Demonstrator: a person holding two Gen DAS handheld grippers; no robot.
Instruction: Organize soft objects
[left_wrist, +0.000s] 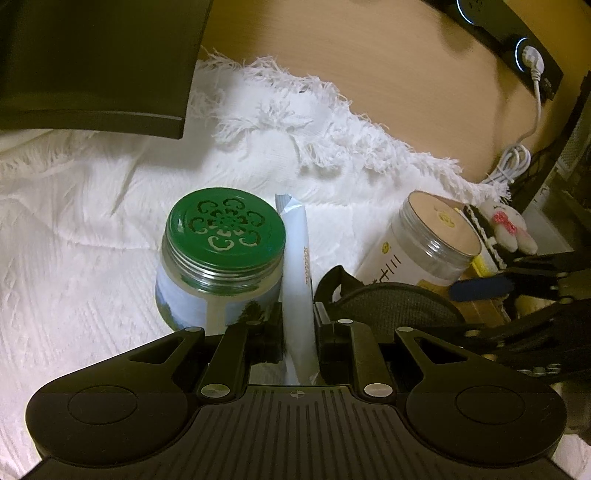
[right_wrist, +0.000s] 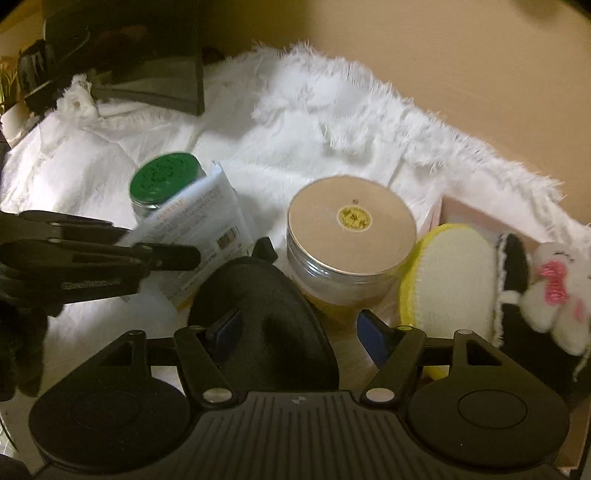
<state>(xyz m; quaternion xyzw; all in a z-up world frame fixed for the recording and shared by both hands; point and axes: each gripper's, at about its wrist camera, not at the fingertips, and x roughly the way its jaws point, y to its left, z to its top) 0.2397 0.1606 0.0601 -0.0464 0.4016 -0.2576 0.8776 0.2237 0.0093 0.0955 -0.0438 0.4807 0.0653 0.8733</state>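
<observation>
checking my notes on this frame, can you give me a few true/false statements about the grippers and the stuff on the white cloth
1. The left gripper is shut on a white sachet. True.
2. The right gripper is clamped on the black eye mask. False: its jaws stand open, the mask lying between them unpressed.
3. The green-lidded jar stands upright on the white cloth. True.
4. The tan-lidded jar has its lid off. False: the lid is on.
5. The yellow-rimmed round pad lies between the tan-lidded jar and a plush toy with a pink bow. True.
</observation>
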